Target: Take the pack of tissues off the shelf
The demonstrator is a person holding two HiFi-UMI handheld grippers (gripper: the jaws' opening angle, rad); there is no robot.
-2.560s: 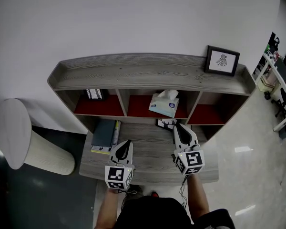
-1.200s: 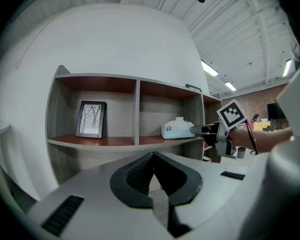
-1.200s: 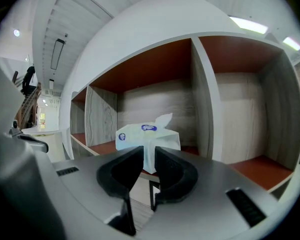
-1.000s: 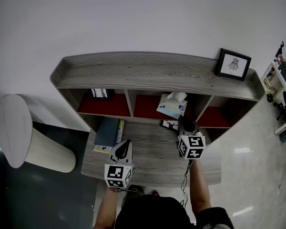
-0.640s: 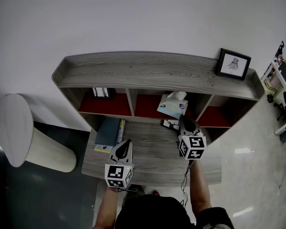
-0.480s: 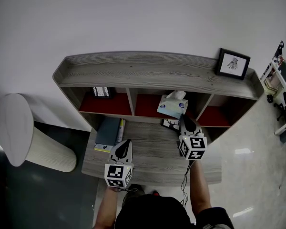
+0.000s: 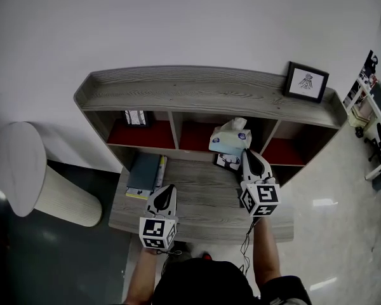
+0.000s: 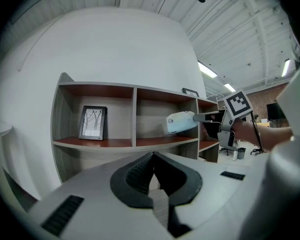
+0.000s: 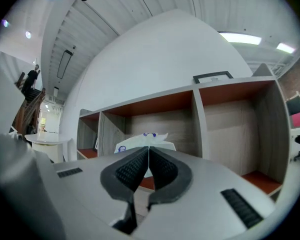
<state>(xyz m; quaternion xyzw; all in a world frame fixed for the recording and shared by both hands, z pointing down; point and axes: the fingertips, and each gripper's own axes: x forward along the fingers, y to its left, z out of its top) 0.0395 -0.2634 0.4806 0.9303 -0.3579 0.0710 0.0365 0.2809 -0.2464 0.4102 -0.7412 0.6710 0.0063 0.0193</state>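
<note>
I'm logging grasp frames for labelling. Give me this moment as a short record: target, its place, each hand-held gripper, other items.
target: pack of tissues
place: in the air, at the mouth of the middle compartment of the shelf
right hand-held gripper: shut on the pack's near edge
left hand-held gripper: shut, empty, over the desk
other: framed picture on the shelf top; books on the desk

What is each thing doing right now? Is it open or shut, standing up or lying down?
Pack of tissues: held in the air, just above the floor of the shelf's middle compartment.
Right gripper: shut on the pack of tissues.
Left gripper: shut, empty.
Framed picture on top: standing upright.
Books on the desk: lying flat.
</note>
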